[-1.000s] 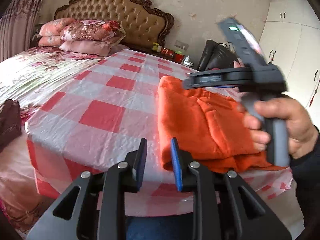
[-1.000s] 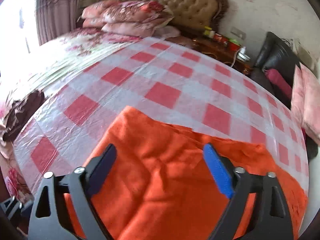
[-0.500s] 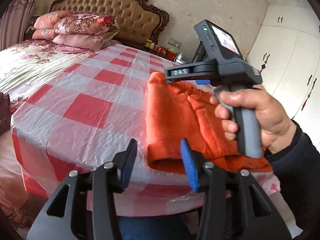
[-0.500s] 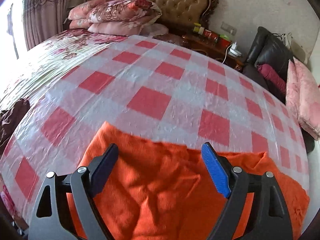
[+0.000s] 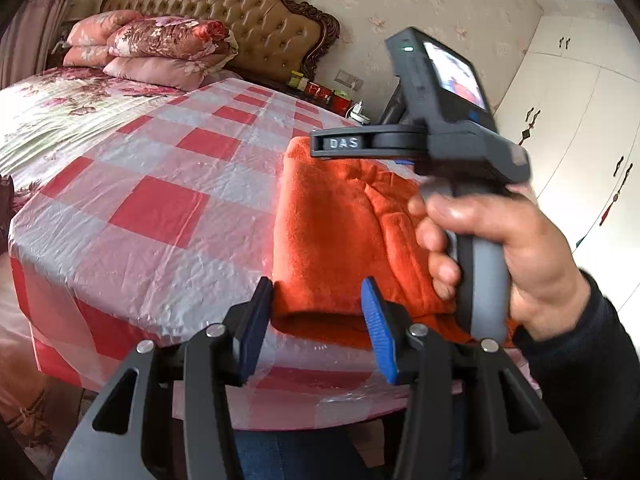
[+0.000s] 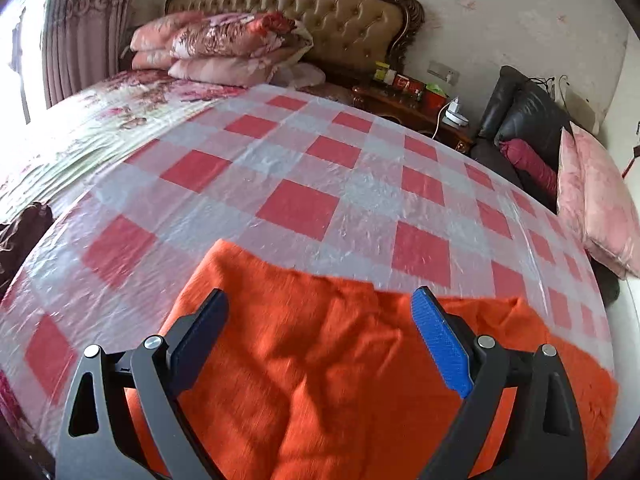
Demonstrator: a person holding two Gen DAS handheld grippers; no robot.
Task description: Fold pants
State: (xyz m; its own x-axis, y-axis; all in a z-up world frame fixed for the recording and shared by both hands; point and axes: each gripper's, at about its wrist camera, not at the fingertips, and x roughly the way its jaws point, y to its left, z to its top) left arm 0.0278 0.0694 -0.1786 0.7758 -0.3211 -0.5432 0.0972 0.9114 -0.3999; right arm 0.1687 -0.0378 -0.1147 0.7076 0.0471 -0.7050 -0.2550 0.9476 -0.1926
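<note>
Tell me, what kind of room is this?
Most likely a bedroom: a bed with a tufted headboard, stacked floral pillows, and white wardrobe doors along the wall.

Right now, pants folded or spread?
Folded: the orange pants lie as a compact stack on the checked cloth, with a rounded doubled edge nearest the open left gripper.

Right tongs (image 6: 320,332) gape wide above folded orange pants (image 6: 320,380) on checkered cloth (image 6: 300,184).
</note>
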